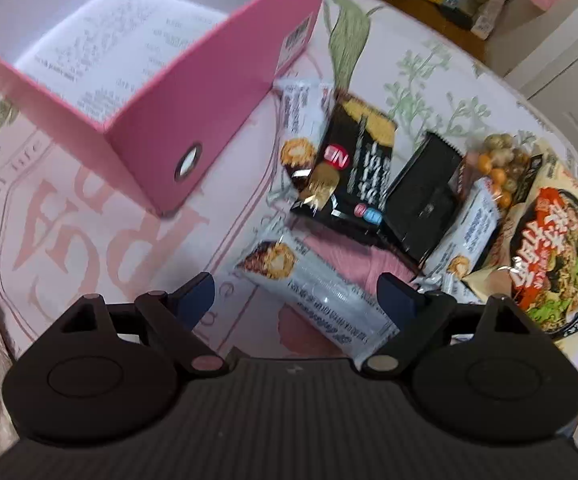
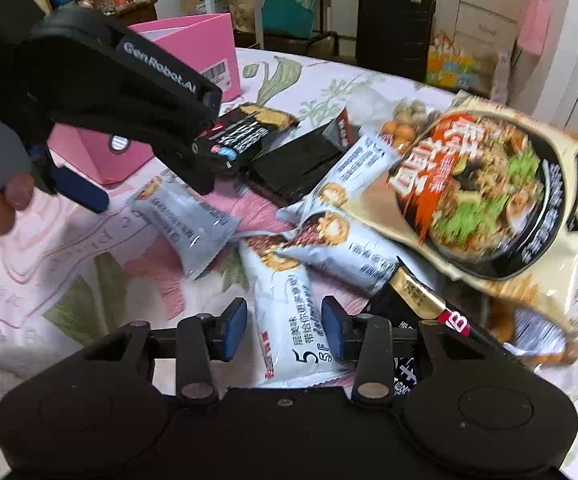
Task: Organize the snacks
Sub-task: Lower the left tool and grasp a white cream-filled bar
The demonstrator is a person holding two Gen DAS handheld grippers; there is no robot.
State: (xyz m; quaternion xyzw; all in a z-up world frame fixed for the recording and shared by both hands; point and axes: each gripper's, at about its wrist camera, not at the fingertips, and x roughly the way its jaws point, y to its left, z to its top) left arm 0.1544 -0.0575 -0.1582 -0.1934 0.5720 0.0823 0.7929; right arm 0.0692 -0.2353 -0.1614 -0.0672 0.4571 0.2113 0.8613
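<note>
A pink box [image 1: 157,92] stands open on the bed cover, with a printed paper [image 1: 101,52] on its floor; it also shows in the right wrist view [image 2: 209,52]. Snack packets lie in a heap to its right. My left gripper [image 1: 295,300] is open over a white wafer packet [image 1: 317,296] that lies between its fingers. My right gripper [image 2: 285,328] is open astride another white wafer packet [image 2: 289,320]. The left gripper's body [image 2: 129,92] shows in the right wrist view.
A black snack bag [image 1: 353,168], a black packet [image 1: 425,196], a nut bag [image 1: 501,168] and a large noodle bag [image 2: 489,200] lie in the heap. A black suitcase [image 2: 395,24] and bags stand on the floor beyond the bed.
</note>
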